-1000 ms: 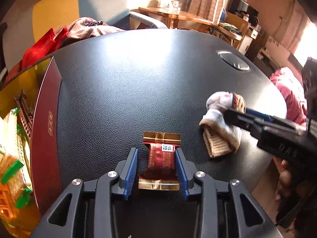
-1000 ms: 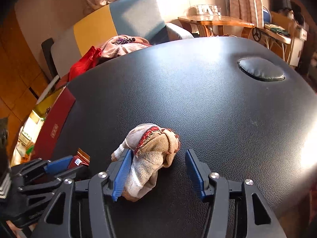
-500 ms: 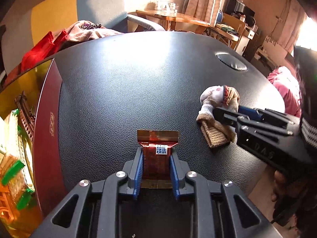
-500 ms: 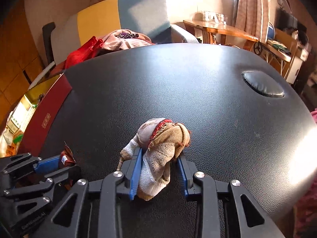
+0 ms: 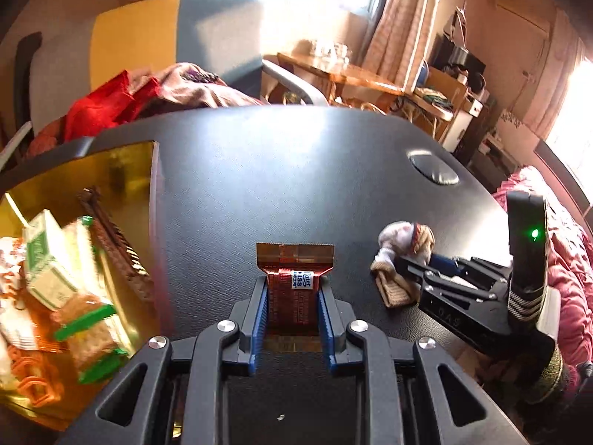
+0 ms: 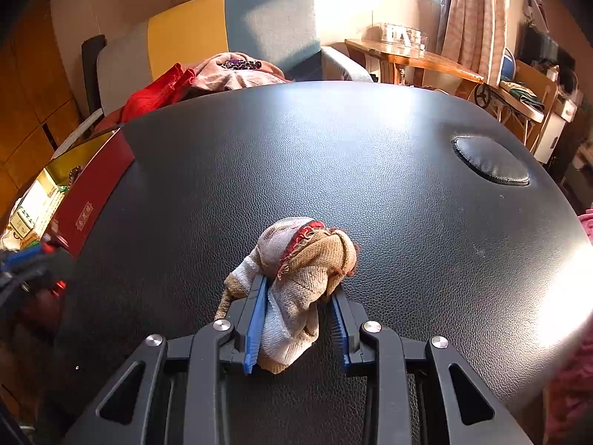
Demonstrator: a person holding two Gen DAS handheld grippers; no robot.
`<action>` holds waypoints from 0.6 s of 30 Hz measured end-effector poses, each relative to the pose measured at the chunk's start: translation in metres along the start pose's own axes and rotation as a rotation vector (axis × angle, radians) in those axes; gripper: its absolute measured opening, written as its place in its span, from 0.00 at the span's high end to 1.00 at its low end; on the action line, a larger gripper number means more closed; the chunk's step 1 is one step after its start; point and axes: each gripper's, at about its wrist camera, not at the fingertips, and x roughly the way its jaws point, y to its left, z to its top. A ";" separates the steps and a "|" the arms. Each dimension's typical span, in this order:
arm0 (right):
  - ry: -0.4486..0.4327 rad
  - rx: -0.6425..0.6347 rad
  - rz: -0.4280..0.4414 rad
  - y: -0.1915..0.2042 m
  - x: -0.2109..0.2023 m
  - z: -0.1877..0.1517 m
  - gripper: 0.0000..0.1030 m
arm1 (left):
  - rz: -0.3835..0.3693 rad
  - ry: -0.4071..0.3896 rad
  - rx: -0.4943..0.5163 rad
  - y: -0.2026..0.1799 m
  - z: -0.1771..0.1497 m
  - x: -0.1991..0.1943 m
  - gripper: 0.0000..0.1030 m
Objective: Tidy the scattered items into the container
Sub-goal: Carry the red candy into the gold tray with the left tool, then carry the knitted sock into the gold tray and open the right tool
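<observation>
Our left gripper (image 5: 292,296) clamps the red-and-gold snack packet (image 5: 292,289) just clear of the black table (image 5: 296,170); our right gripper (image 6: 298,319) pinches the balled sock (image 6: 300,263). Loose knit could slip before the gold-lined box (image 5: 122,170).

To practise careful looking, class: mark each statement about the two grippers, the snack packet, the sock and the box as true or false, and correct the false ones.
1. The left gripper is shut on the red snack packet. True.
2. The right gripper hangs with nothing between its fingers. False: its blue pads press on the bundled sock.
3. The gold-lined box already holds several snack packs. True.
4. The sock lies inside the box. False: it is out on the black table, well apart from the box.
5. The box stands to the right of the sock. False: in both views it is to the left.
</observation>
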 end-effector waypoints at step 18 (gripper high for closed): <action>0.004 -0.006 -0.009 0.004 0.003 0.002 0.69 | 0.328 -0.072 -0.238 0.170 0.015 -0.043 0.76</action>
